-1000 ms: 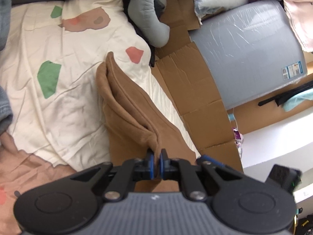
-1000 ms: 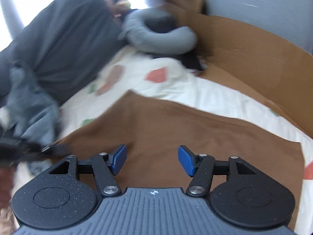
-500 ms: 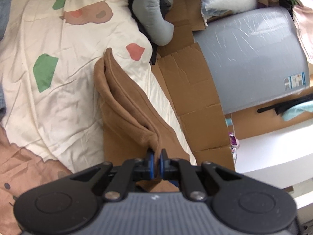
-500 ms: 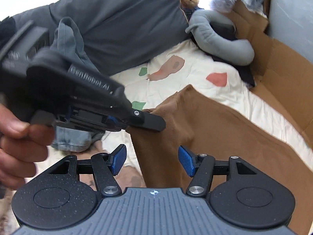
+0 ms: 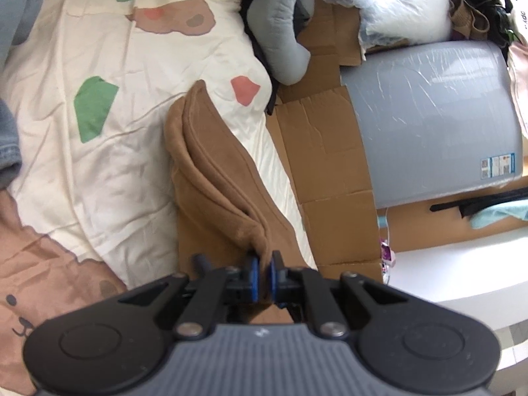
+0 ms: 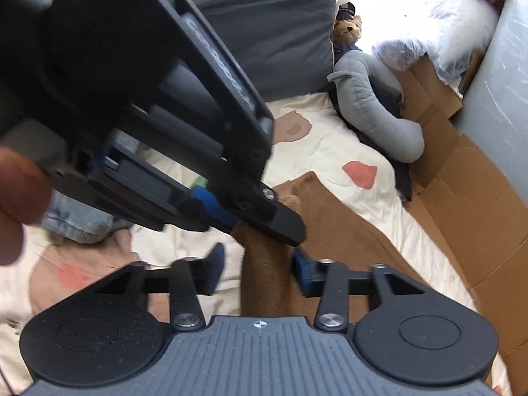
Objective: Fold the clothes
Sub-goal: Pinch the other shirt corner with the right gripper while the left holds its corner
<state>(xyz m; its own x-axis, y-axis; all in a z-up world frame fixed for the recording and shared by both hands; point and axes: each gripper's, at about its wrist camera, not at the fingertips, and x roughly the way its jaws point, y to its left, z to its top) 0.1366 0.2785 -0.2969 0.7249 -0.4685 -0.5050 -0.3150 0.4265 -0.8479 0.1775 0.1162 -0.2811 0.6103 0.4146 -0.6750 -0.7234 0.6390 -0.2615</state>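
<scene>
Near the right edge of the bed, one brown garment [image 5: 211, 171] lies doubled lengthwise on the cream sheet [image 5: 99, 151], its far rounded end just short of a red patch in the print. Its near end is lifted off the bed and pinched between the pressed-together tips of the left tongs [image 5: 263, 275], the cloth bunching right at the blue pads. From the right-hand view the same garment [image 6: 330, 217] hangs down as a narrow strip from those tongs [image 6: 264, 221], and that strip passes between the two fingers of the right tongs [image 6: 257, 269]. Those jaws have just been closing with the cloth between them; a gap shows on the left side, so the pads do not yet press it. A person's fingers [image 6: 16, 194] show at the left edge. Beyond the sheet sit one grey plush [image 6: 373, 105], one teddy bear [image 6: 348, 31], flattened cardboard [image 5: 326, 151] and one grey wrapped slab [image 5: 432, 115].
</scene>
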